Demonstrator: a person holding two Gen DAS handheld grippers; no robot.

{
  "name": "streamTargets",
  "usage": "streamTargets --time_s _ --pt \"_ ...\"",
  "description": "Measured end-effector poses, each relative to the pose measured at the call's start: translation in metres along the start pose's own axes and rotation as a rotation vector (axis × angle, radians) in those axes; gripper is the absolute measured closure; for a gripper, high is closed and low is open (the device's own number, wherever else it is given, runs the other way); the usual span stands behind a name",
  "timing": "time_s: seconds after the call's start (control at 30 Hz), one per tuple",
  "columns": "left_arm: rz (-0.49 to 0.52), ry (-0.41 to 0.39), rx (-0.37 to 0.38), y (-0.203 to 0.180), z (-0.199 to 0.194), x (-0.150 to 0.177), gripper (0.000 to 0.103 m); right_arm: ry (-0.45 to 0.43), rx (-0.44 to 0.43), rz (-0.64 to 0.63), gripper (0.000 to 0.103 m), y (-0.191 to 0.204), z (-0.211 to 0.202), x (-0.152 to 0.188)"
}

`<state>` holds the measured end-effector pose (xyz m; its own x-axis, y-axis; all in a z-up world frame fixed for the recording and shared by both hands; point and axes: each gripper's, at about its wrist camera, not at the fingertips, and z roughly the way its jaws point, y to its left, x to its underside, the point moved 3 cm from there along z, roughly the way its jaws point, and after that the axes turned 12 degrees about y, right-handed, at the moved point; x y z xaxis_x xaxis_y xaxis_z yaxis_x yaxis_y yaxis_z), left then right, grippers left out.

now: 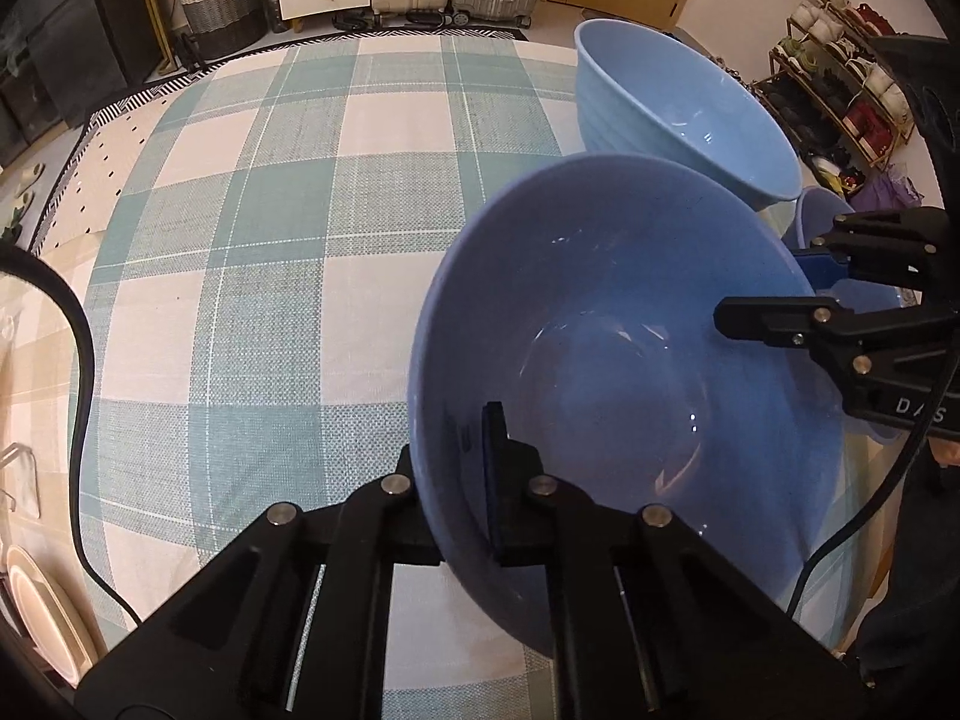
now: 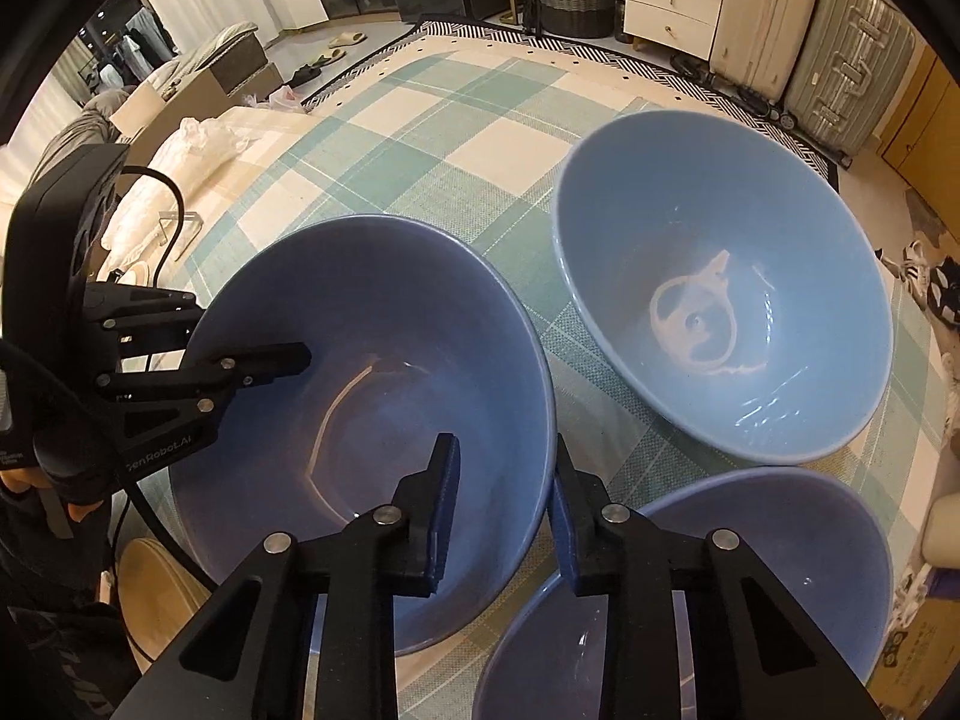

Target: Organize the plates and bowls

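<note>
A dark blue bowl (image 1: 630, 372) (image 2: 372, 396) is held between both grippers over the checked tablecloth. My left gripper (image 1: 462, 462) is shut on its near rim, one finger inside and one outside; it shows at the left of the right wrist view (image 2: 240, 354). My right gripper (image 2: 504, 510) straddles the opposite rim with a small gap on each side, and shows in the left wrist view (image 1: 774, 288). A lighter blue bowl (image 1: 678, 114) (image 2: 720, 324) stands behind. A third blue bowl (image 2: 720, 600) (image 1: 822, 210) lies under my right gripper.
The table carries a green and white checked cloth (image 1: 288, 252) (image 2: 456, 138). Beige plates (image 1: 42, 606) stand at the left edge, also seen low in the right wrist view (image 2: 150, 582). Suitcases (image 2: 810, 36), a basket (image 1: 216, 0) and a shoe rack (image 1: 840, 78) line the room.
</note>
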<state>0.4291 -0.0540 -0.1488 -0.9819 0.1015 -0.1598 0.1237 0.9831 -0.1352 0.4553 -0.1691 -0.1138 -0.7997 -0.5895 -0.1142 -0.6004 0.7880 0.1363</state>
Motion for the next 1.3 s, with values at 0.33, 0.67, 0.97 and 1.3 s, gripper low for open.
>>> streamTargets --time_s 0.33,0.67,0.97,1.3 --pt "-0.006 -0.014 -0.004 0.006 -0.002 0.011 0.098 -0.028 0.043 0.010 0.086 0.008 -0.004 -0.003" --pt "-0.012 -0.057 -0.011 0.009 -0.030 0.012 0.098 -0.059 0.018 0.031 0.087 0.014 -0.023 -0.004" --pt "0.009 -0.108 -0.011 -0.008 -0.067 0.004 0.098 -0.152 0.009 0.060 0.087 0.010 -0.065 0.005" --pt "0.059 -0.155 -0.037 -0.050 -0.106 -0.006 0.098 -0.224 0.010 0.109 0.087 -0.006 -0.105 0.034"
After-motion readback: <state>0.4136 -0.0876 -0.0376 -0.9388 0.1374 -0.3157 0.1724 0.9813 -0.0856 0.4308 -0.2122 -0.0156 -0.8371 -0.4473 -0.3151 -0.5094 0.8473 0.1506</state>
